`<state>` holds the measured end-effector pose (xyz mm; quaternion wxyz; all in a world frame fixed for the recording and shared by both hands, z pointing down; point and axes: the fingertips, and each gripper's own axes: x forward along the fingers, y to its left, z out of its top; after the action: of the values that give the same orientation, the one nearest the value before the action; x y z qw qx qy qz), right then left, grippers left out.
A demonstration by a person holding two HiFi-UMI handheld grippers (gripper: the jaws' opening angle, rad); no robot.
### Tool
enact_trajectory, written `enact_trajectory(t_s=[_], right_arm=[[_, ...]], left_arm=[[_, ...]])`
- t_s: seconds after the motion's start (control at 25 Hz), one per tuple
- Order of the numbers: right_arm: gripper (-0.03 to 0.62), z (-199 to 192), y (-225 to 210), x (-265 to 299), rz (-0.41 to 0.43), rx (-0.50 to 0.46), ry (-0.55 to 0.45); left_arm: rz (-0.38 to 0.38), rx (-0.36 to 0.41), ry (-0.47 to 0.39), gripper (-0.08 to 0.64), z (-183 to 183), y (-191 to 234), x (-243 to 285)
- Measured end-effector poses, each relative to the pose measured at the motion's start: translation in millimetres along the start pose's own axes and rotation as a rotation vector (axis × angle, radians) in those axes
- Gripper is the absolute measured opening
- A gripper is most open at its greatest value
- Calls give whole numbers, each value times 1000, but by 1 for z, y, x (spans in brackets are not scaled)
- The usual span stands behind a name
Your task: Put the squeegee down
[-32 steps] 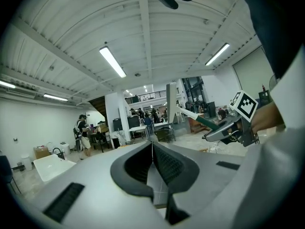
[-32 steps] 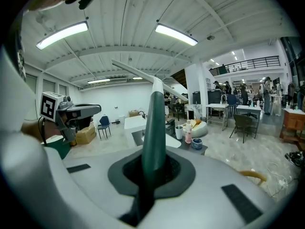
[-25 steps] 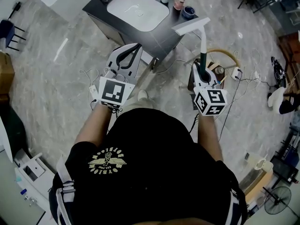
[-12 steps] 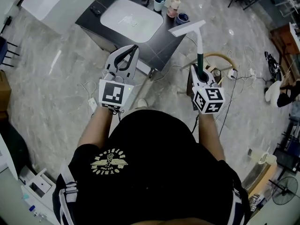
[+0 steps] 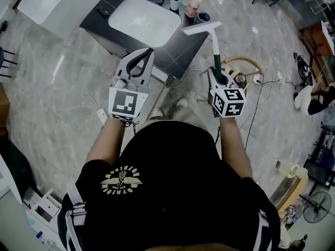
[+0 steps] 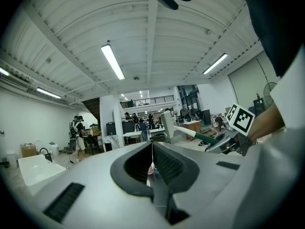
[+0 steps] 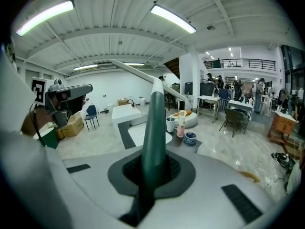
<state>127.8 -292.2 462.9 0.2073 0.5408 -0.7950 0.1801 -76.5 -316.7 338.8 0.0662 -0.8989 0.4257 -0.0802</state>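
Clamping the dark green handle, the right gripper's [image 5: 217, 76] 2 jaws hold the squeegee [image 5: 213, 43], its white blade out by the sink counter's [image 5: 178, 46] right corner. The left gripper's [image 5: 146, 54] jaws sit together, empty, just beside that counter. The squeegee looks light and stiff, with a smooth tapered handle likely to slip, so mid-handle seems the best hold.
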Motion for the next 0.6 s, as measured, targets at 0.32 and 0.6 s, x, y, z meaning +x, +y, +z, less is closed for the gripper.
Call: enact_trajectory(t_s=[0.32, 0.6], right_arm=[[28, -29, -16, 37, 22, 35, 63], [28, -49, -47, 81, 18, 58, 125]], left_arm=[[14, -2, 47, 28, -21, 5, 30], [28, 15, 81, 26, -29, 13, 67]])
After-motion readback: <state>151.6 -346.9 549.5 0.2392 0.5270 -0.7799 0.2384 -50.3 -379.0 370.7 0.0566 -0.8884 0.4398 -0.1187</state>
